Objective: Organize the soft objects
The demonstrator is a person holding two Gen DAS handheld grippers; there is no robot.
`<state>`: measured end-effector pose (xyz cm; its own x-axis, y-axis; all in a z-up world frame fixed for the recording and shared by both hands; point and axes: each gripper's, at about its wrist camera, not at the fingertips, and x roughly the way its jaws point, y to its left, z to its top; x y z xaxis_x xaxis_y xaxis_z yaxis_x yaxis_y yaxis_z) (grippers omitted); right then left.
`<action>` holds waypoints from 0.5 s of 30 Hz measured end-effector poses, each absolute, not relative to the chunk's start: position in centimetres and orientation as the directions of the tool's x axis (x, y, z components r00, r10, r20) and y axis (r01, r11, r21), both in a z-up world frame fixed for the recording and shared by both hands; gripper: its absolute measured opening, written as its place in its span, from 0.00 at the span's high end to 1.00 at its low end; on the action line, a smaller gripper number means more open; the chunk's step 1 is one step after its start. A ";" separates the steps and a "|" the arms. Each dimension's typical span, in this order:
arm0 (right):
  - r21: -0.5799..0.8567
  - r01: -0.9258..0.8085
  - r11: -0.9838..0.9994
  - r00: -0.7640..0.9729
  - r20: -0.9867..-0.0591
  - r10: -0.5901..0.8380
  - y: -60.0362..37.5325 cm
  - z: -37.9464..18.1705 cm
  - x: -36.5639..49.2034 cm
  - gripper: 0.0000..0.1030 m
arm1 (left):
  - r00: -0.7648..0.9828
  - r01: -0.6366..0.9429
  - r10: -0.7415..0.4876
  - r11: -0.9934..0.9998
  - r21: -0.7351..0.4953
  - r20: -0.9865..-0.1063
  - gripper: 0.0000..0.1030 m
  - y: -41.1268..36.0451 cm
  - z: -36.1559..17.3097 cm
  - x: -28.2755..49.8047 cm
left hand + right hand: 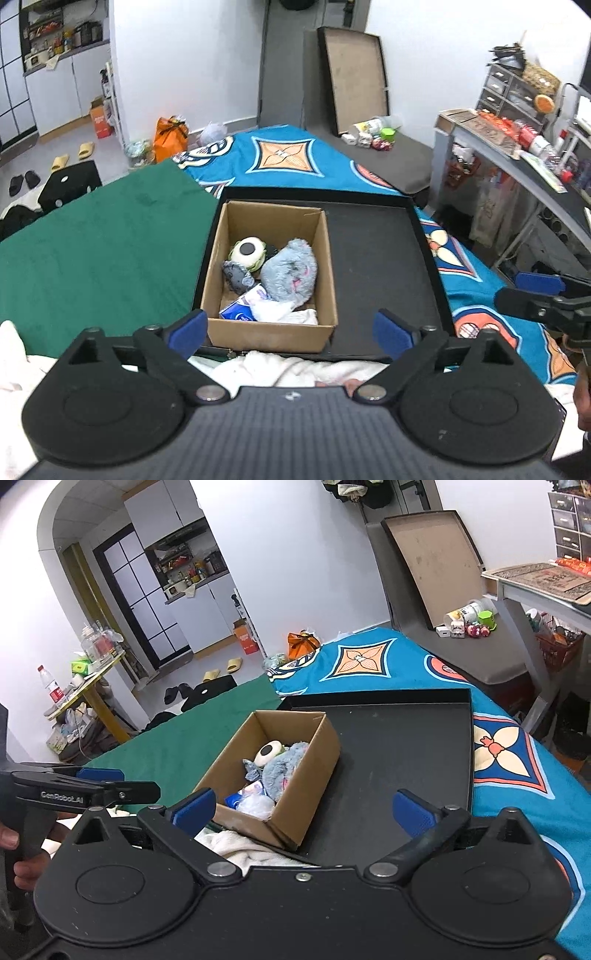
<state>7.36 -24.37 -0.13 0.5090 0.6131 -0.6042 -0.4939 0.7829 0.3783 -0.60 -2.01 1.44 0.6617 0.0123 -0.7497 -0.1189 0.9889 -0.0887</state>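
Observation:
A brown cardboard box [271,334] [236,753] stands in the left part of a shallow black tray [380,258] [399,746]. Inside lie a pale blue plush toy [291,271] [286,768], a small grey plush [236,275], a white and green eye-shaped toy [247,251] [269,753], a blue and white tissue pack [245,306] [245,797] and a white cloth [295,315]. My left gripper [291,334] hangs open above the box's near wall, nothing between its blue pads. My right gripper [304,810] is open too, over the box's near corner, empty.
The tray rests on a bed with a green blanket [96,251] and a blue patterned blanket [284,155]. A white towel [295,369] lies at the near edge. A second tray [354,77] leans on the far wall. A cluttered desk [517,147] stands at the right.

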 end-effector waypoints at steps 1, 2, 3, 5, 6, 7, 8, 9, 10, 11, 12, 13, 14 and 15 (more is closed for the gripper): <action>0.378 -0.493 0.784 0.509 -0.605 0.612 -24.3 0.1 7.0 0.00 | 0.666 -0.115 0.010 0.989 -0.090 -0.746 0.06 -2.2 1.7 -1.0; 0.378 -0.493 0.783 0.509 -0.605 0.612 -24.3 0.3 6.6 0.00 | 0.671 -0.112 0.006 0.989 -0.092 -0.742 0.06 -2.3 2.0 -1.4; 0.378 -0.494 0.783 0.508 -0.605 0.613 -24.2 0.4 6.2 0.00 | 0.674 -0.108 0.002 0.989 -0.096 -0.739 0.06 -2.4 2.2 -1.8; 0.379 -0.497 0.780 0.504 -0.605 0.616 -24.0 0.6 5.6 0.00 | 0.680 -0.100 -0.010 0.989 -0.107 -0.733 0.06 -2.5 2.7 -2.4; 0.380 -0.501 0.778 0.503 -0.604 0.619 -24.0 0.7 5.3 0.00 | 0.683 -0.097 -0.013 0.989 -0.109 -0.730 0.06 -2.5 2.9 -2.8; 0.381 -0.506 0.774 0.501 -0.601 0.623 -23.9 0.8 4.9 0.00 | 0.687 -0.093 -0.014 0.990 -0.108 -0.727 0.06 -2.6 3.1 -3.1; 0.382 -0.508 0.772 0.498 -0.601 0.625 -23.8 0.8 4.7 0.00 | 0.689 -0.091 -0.014 0.990 -0.106 -0.725 0.06 -2.6 3.2 -3.4; 0.382 -0.510 0.771 0.496 -0.602 0.626 -23.8 0.8 4.5 0.00 | 0.690 -0.090 -0.014 0.990 -0.105 -0.724 0.06 -2.6 3.3 -3.6; 0.380 -0.511 0.771 0.495 -0.603 0.626 -23.8 0.9 4.3 0.00 | 0.692 -0.088 -0.016 0.990 -0.107 -0.722 0.06 -2.7 3.4 -3.8; 0.379 -0.511 0.771 0.495 -0.604 0.625 -23.9 1.0 4.1 0.00 | 0.694 -0.087 -0.019 0.990 -0.109 -0.720 0.06 -2.7 3.6 -4.1; 0.379 -0.511 0.772 0.497 -0.602 0.625 -23.9 1.2 3.9 0.00 | 0.696 -0.086 -0.020 0.990 -0.111 -0.718 0.06 -2.7 3.7 -4.3; 0.381 -0.510 0.771 0.499 -0.599 0.626 -24.0 1.4 3.6 0.00 | 0.699 -0.086 -0.019 0.990 -0.111 -0.715 0.06 -2.8 3.8 -4.6; 0.384 -0.512 0.769 0.500 -0.595 0.630 -24.1 1.6 3.3 0.00 | 0.702 -0.087 -0.018 0.990 -0.110 -0.712 0.06 -2.8 3.9 -4.9; 0.386 -0.515 0.766 0.501 -0.590 0.634 -24.1 1.8 3.2 0.00 | 0.704 -0.087 -0.017 0.990 -0.110 -0.710 0.06 -2.8 4.0 -5.1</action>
<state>3.16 -24.14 1.78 0.5006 0.6336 -0.5899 -0.5147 0.7658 0.3856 -5.07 -2.78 3.99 0.7042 -0.0168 -0.7098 -0.0875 0.9901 -0.1102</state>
